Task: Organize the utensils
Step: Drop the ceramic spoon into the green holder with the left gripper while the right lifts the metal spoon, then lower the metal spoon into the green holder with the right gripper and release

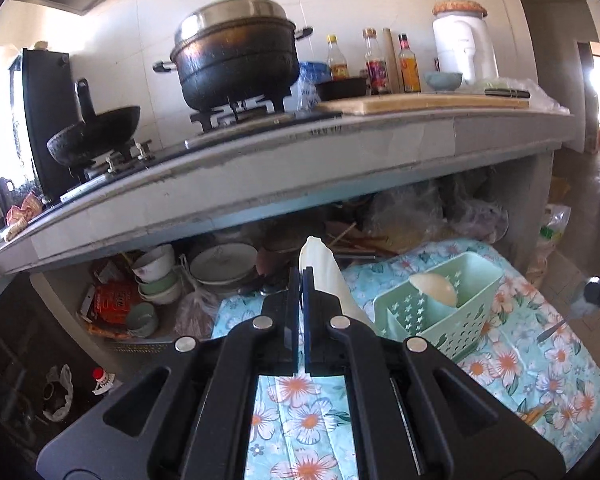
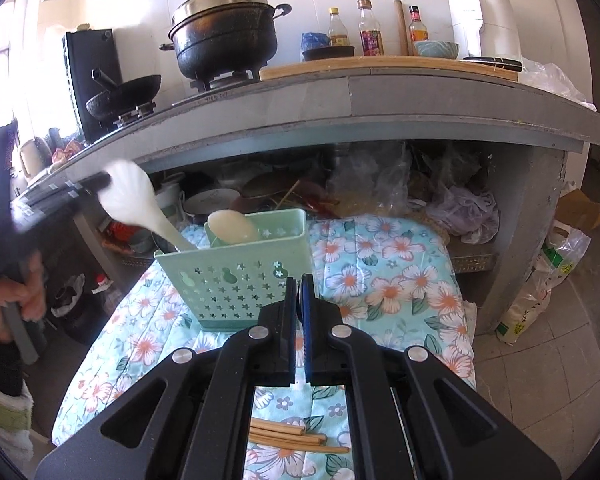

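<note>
White rice paddle [image 2: 134, 200] — head pinched in left claw [image 1: 301, 276], handle down in holder [image 2: 236, 276].

**A lived-in home kitchen**

Across the upper frame, a blackened lidded pot [image 1: 236, 54] and wok [image 1: 94, 134] sit on a gas stove [image 1: 236, 114]. Sauce bottles [image 1: 374, 62] stand upper right; stacked bowls [image 1: 156, 276], probably crockery, crowd under the concrete counter [image 1: 260, 176].

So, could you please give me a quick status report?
Left hand-held gripper shut on white spoon, handle in green caddy. Right hand-held gripper shut, empty. Chopsticks waiting.
</note>
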A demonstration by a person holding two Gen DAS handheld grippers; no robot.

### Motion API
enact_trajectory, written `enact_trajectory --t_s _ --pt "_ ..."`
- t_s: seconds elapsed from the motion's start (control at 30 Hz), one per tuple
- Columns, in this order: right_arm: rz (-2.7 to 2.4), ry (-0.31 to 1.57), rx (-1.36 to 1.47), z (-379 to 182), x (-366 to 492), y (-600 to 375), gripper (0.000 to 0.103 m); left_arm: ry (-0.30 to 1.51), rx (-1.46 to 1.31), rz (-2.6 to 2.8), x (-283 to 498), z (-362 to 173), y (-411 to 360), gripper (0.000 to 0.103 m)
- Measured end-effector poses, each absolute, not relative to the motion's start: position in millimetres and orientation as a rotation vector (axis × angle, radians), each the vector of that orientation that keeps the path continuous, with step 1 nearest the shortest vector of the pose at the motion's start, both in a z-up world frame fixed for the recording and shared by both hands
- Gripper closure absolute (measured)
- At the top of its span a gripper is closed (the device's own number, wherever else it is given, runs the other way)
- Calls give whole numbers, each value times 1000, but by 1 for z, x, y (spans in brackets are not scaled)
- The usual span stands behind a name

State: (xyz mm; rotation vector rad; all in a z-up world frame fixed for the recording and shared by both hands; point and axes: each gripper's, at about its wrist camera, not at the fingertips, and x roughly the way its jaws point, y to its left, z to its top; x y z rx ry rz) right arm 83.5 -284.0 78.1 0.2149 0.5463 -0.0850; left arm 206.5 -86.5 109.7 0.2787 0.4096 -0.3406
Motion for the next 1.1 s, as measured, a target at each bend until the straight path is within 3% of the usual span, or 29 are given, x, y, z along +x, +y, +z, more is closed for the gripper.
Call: enact_trajectory --t_s 0.2,0.47,0.77,1.1 --pt "-90 518 238 86 80 -294 100 520 221 -390 228 83 -89 99" --pt "-73 461 280 108 74 -310 100 517 143 -402 219 76 -79 57" --pt "113 305 378 173 79 -323 100 498 65 -380 206 74 -58 45" --pt "293 278 452 210 121 -313 100 539 36 -377 217 58 -58 43"
